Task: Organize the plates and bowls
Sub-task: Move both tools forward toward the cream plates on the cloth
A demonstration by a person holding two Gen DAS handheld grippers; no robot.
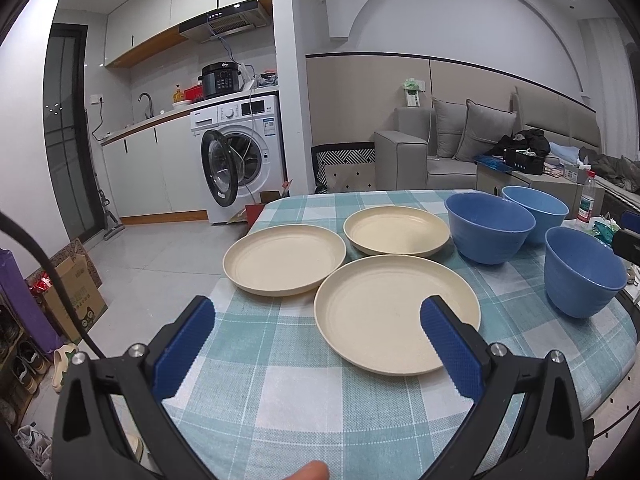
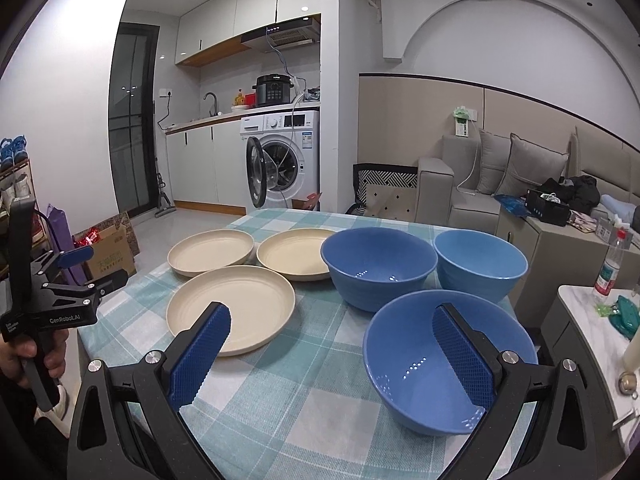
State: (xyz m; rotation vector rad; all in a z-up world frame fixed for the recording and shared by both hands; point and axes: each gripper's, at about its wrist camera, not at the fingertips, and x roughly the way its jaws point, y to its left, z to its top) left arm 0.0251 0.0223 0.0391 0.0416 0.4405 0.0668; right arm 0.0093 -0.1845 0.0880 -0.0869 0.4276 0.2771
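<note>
Three cream plates lie on the checked tablecloth: a near plate (image 1: pixel 384 312) (image 2: pixel 240 304), a left plate (image 1: pixel 284 258) (image 2: pixel 210 252) and a far plate (image 1: pixel 396 230) (image 2: pixel 294 254). Three blue bowls stand to their right: a near bowl (image 1: pixel 580 272) (image 2: pixel 424 364), a middle bowl (image 1: pixel 488 226) (image 2: pixel 378 264) and a far lighter bowl (image 1: pixel 536 206) (image 2: pixel 480 264). My left gripper (image 1: pixel 318 314) is open and empty, hovering before the near plate. My right gripper (image 2: pixel 332 320) is open and empty, its right finger over the near bowl. The left gripper also shows in the right wrist view (image 2: pixel 94 266).
The table (image 1: pixel 280 400) ends at the left and far edges. A plastic bottle (image 2: pixel 610 266) and small items sit on a side table at the right. A sofa (image 1: pixel 440 152), a washing machine (image 1: pixel 240 152) and cardboard boxes (image 1: pixel 76 292) stand around.
</note>
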